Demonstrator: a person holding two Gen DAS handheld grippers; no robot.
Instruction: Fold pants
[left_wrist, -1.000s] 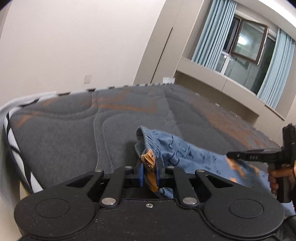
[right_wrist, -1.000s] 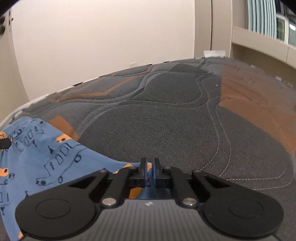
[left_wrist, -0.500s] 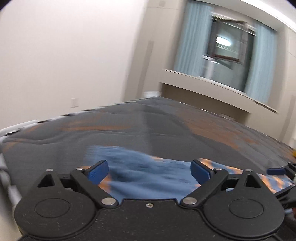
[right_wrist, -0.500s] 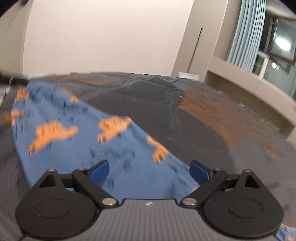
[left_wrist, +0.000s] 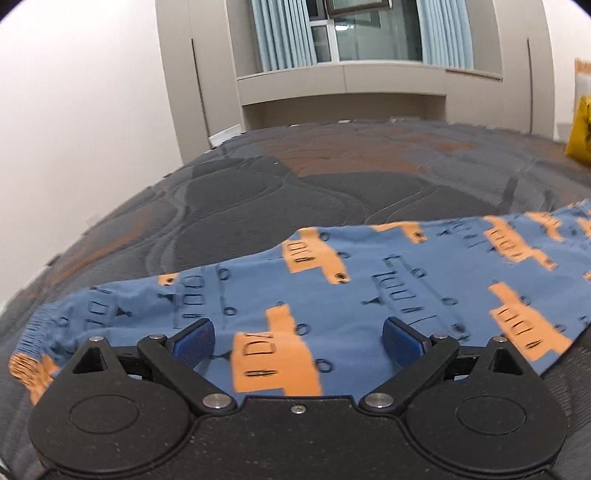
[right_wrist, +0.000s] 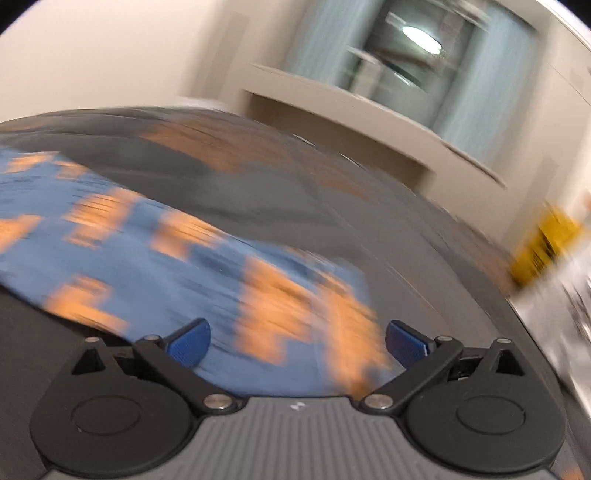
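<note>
The blue pants with orange truck prints (left_wrist: 369, 288) lie flat across the dark quilted mattress (left_wrist: 332, 184), the elastic waistband at the left (left_wrist: 33, 332). My left gripper (left_wrist: 297, 338) is open and empty, its blue pads spread just above the cloth. In the blurred right wrist view the pants (right_wrist: 184, 266) lie below my right gripper (right_wrist: 297, 339), which is open and empty too.
A yellow object (left_wrist: 580, 129) sits at the mattress's far right edge; it also shows in the right wrist view (right_wrist: 546, 247). A window with blue curtains (left_wrist: 369, 33) and a beige ledge stand beyond the bed. A white wall is at the left.
Both grippers were shut on the pants a second ago, then opened and let go. The pants now lie flat, and both cameras have swung to the right.
</note>
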